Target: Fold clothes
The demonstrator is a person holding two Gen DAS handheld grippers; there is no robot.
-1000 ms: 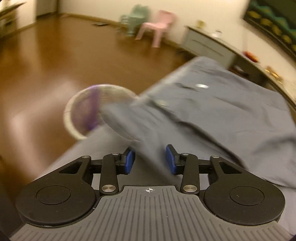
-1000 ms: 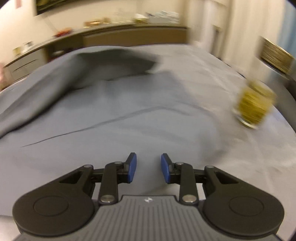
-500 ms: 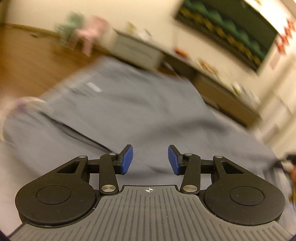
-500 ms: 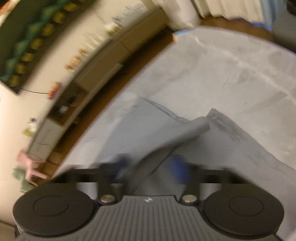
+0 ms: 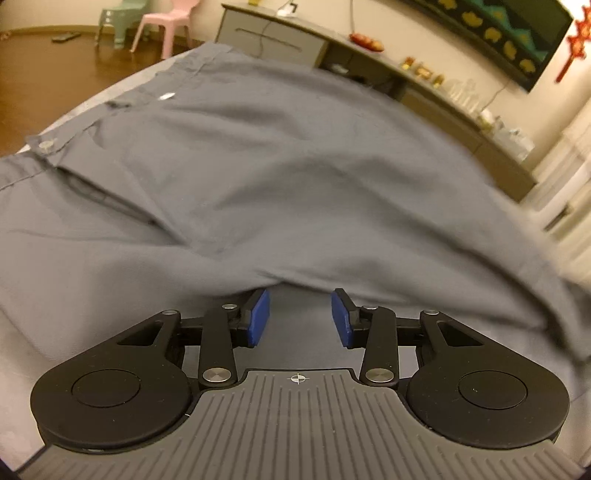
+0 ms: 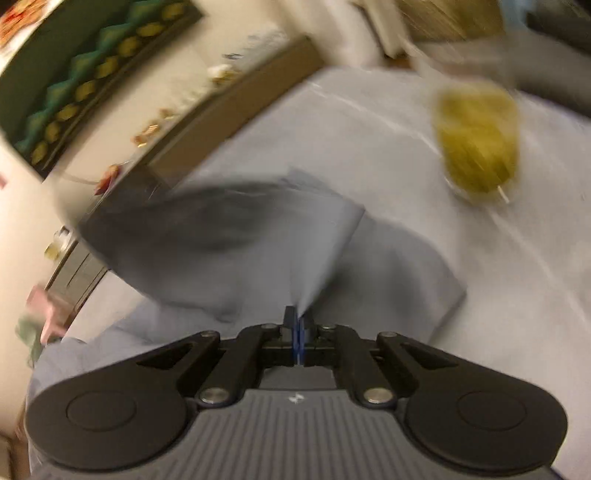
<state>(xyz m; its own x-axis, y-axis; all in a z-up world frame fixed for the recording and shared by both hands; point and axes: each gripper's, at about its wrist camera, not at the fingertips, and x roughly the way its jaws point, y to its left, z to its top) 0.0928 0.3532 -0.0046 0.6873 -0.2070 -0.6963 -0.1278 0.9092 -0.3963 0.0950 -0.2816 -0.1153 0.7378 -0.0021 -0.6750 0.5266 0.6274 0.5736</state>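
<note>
Grey trousers lie spread over a grey-covered table, waistband with a button at the far left. My left gripper is open, its blue pads at the near edge of the cloth, nothing between them. In the right wrist view my right gripper is shut on a corner of the grey trouser leg and lifts it off the table; the cloth hangs up and to the left, blurred by motion.
A glass jar of yellow-green contents stands on the table to the right of the lifted cloth. A low sideboard with small items runs along the wall. Pink and green chairs stand on the wooden floor.
My right gripper closed on the trouser leg and raised it. My left gripper swung right, from the waistband end to the near middle edge of the trousers, staying open.
</note>
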